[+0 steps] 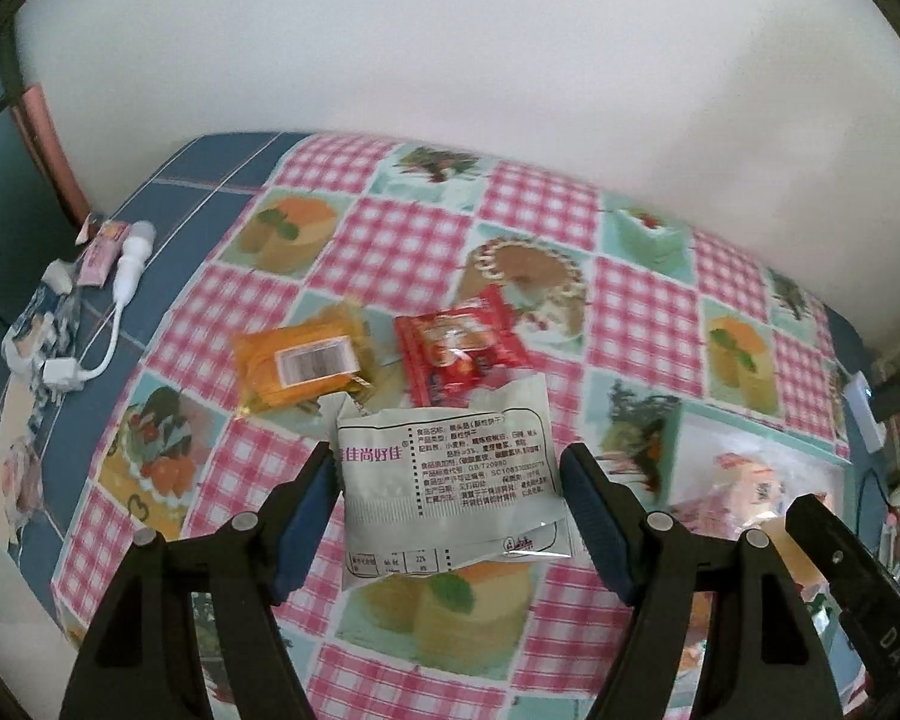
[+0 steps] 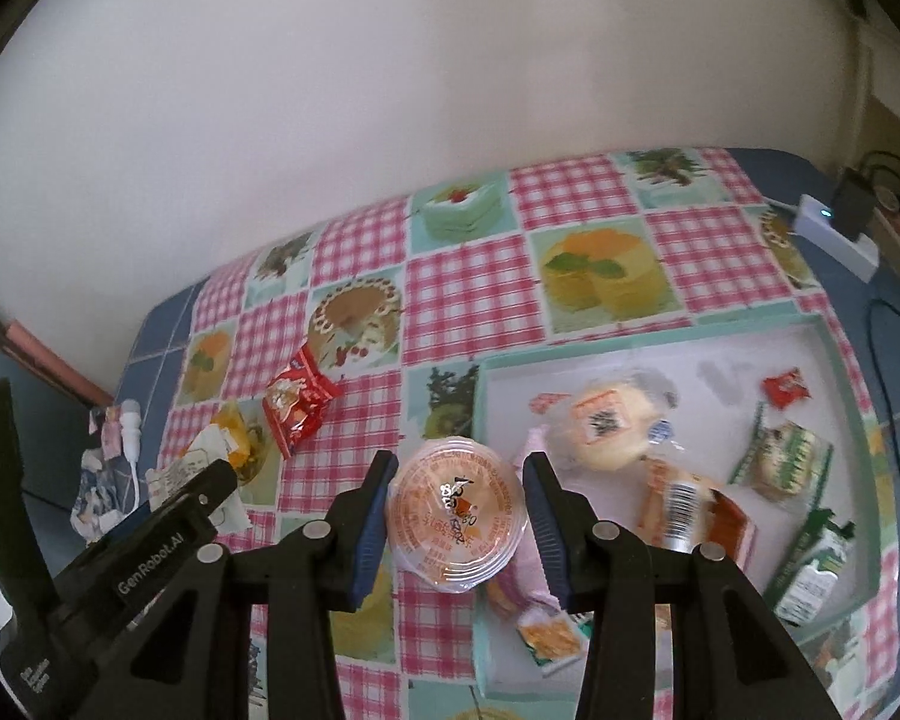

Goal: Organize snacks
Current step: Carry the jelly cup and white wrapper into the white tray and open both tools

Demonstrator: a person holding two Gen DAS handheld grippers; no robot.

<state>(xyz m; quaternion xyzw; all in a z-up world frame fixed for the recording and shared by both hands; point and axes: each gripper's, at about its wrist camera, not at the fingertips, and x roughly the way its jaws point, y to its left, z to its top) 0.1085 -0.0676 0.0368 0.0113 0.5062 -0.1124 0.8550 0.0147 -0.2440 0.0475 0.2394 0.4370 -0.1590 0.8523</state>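
Left wrist view. A white biscuit sachet [image 1: 450, 480] printed with black text is held between the blue pads of the left gripper [image 1: 450, 510]; the jaws stand about half open, each pad pressed to a side edge of the sachet. The sachet's long axis runs from 12 to 6 o'clock, along the fingers, and it is carried above the checked tablecloth [image 1: 390, 228]. Two loose snacks are seen lying on the cloth beyond the fingertips: an orange packet [image 1: 300, 366] with a barcode label at about 10 o'clock, and a red packet [image 1: 459, 354] at 12 o'clock, just beside the sachet's far edge in the picture. The white tray [image 1: 756, 480] with the mint border is found at 3 o'clock, blurred, with the tip of the right gripper in front of it at 4 o'clock.

Right wrist view. A round orange jelly cup [image 2: 457, 516], its sealed lid facing the camera, is gripped between the narrowly set jaws of the right gripper [image 2: 457, 510]. The cup hangs over the tray's left border; the tray floor is entered at 2 to 3 o'clock, already holding a round bun [image 2: 606, 432], a small red packet [image 2: 786, 387], green packets [image 2: 786, 459] and others. The tray is judged nearer to the right hand; the sachet's way to it is judged to lie rightward.
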